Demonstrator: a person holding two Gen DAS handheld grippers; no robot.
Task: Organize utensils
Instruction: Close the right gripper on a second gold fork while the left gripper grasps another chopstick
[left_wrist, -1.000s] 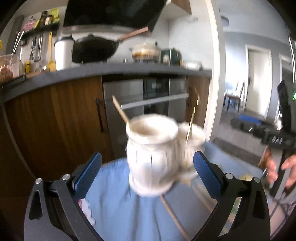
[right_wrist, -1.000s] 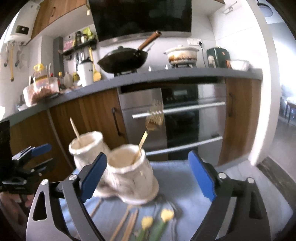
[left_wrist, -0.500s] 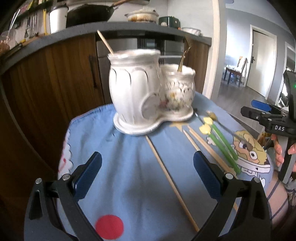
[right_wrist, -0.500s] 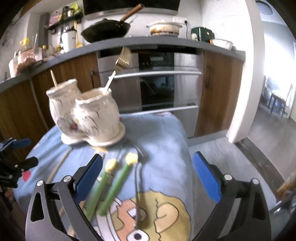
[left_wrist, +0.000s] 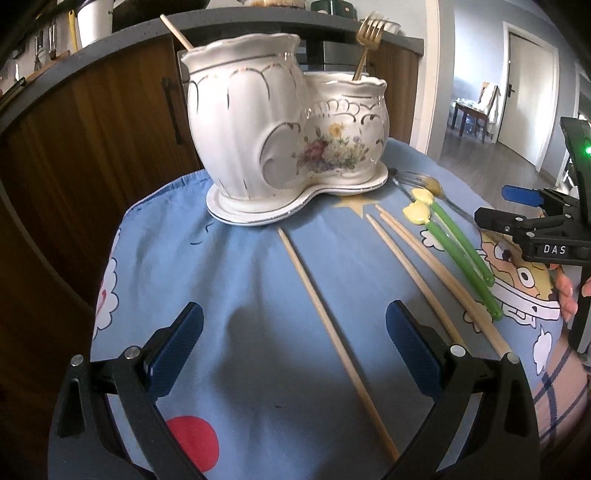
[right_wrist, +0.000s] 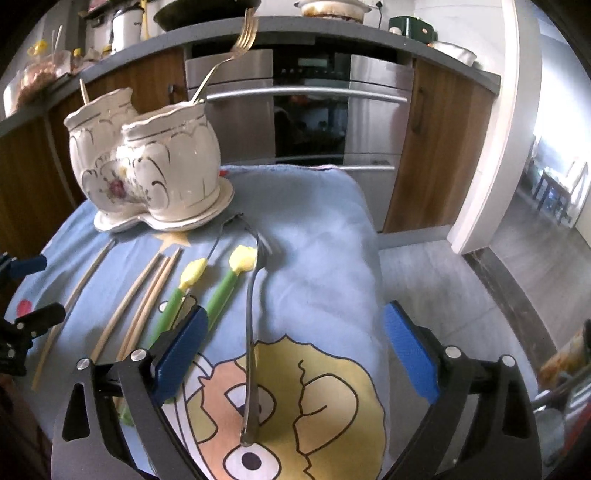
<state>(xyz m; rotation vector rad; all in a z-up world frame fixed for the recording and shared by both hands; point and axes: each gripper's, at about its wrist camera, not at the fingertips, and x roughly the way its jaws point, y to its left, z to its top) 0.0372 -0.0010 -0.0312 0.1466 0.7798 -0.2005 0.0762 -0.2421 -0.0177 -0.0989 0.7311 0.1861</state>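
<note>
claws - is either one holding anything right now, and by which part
Nothing is held. The left claw and right claw are both open, above the utensils on the cloth.

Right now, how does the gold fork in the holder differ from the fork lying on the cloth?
The gold fork stands tilted in the ceramic holder's shorter cup, tines up; the silver fork lies flat on the blue cloth. The gold fork is warm gold; the silver fork is grey steel. The gold fork is already stowed; the silver fork lies between the open fingers of the right gripper. Both have slim handles.
</note>
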